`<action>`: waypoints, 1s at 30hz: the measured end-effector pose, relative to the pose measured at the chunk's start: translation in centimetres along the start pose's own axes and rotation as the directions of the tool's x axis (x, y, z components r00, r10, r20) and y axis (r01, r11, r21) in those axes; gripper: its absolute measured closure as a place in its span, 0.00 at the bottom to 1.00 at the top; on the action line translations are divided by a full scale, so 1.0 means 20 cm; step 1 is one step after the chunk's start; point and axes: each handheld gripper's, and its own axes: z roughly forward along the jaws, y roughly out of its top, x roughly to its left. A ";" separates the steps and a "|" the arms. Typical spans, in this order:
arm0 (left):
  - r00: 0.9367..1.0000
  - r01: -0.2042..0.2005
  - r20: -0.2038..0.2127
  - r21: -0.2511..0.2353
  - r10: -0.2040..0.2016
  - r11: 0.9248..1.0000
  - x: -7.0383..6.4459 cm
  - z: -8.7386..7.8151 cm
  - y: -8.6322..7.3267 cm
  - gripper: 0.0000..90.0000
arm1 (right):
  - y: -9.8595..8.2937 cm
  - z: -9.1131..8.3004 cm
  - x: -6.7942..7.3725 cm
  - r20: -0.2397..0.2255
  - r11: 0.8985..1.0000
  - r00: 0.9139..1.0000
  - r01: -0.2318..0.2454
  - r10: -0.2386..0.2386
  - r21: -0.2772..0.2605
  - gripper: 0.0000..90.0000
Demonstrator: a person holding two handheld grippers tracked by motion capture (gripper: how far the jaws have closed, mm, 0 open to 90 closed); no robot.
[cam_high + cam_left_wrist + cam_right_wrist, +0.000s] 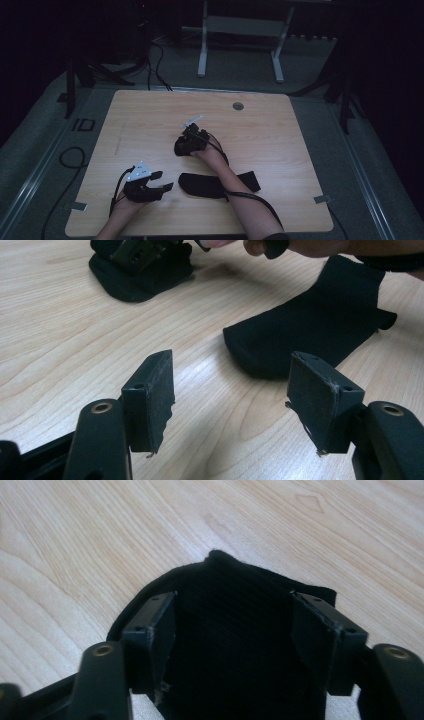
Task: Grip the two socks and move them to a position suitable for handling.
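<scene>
Wooden table [280,130] holds two black cloth socks. Right gripper [232,625], fingers spread around the folded black sock [235,655], should squeeze gently. Left gripper [232,390] waits, fingers spread, near the flat black sock [310,335].

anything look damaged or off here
The pads on the left claw look worn: in the left gripper view the inner edges of both pads are ragged and frayed, with loose threads at the bottom. The two black socks and the table show no damage.
</scene>
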 end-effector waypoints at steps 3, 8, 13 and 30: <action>1.000 0.002 0.008 0.002 -0.002 1.000 0.01 0.01 -0.01 0.40 | -0.02 0.00 0.00 -0.006 1.000 1.000 -0.012 0.012 -0.015 0.49; 1.000 0.007 0.008 0.007 -0.007 1.000 0.01 0.03 0.00 0.40 | -0.03 -0.02 0.03 -0.007 1.000 1.000 -0.014 0.014 -0.027 0.81; 1.000 0.013 0.007 0.013 -0.013 1.000 0.01 0.04 0.00 0.40 | -0.05 -0.03 0.06 0.010 0.999 1.000 0.004 -0.004 -0.042 0.86; 0.999 0.038 0.014 0.000 -0.038 0.999 0.02 0.05 0.01 0.40 | -0.03 -0.24 -0.03 -0.022 0.997 0.999 0.031 -0.033 -0.076 0.93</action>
